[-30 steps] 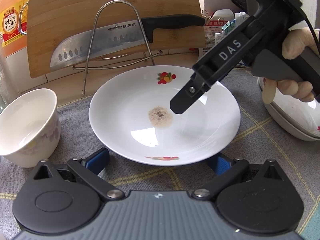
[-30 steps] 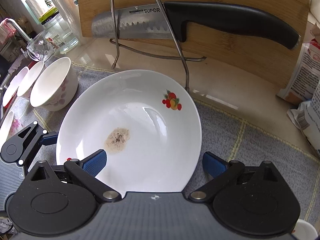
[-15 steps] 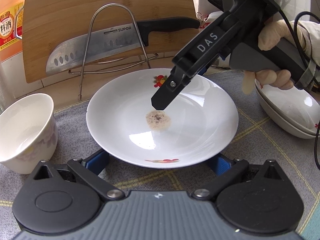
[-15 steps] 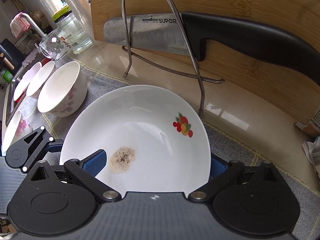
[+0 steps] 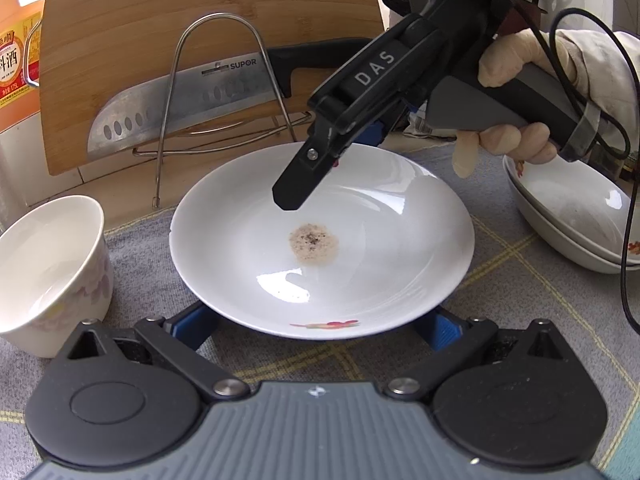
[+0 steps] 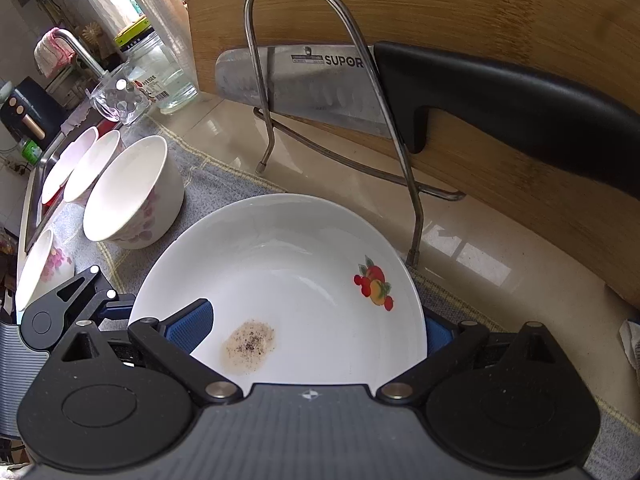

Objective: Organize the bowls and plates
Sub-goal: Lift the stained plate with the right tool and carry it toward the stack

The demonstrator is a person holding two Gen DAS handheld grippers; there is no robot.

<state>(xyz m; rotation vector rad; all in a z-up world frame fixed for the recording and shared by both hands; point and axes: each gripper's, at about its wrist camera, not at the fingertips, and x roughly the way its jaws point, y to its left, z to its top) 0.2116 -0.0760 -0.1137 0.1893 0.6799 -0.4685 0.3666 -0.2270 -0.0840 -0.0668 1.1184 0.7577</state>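
A white plate (image 5: 360, 280) with fruit prints and a brown stain in its middle lies on the grey cloth; it also shows in the right wrist view (image 6: 288, 280). My left gripper (image 5: 320, 326) is open, its blue pads on either side of the plate's near rim. My right gripper (image 6: 316, 332) is open and straddles the plate's far edge, one pad over the plate and one outside it; in the left wrist view its body (image 5: 360, 92) reaches down over the plate. A white flowered bowl (image 5: 48, 272) stands left of the plate.
A wire rack (image 5: 224, 92) holds a knife (image 5: 192, 96) against a bamboo cutting board (image 5: 160, 20) behind the plate. Stacked white plates (image 5: 576, 216) sit at the right. Several more bowls (image 6: 80, 172) line the left, with a glass jar (image 6: 168, 76) and tap behind.
My right gripper has moved down and toward the plate's far rim, so it now straddles that edge. My left gripper has edged closer to the near rim.
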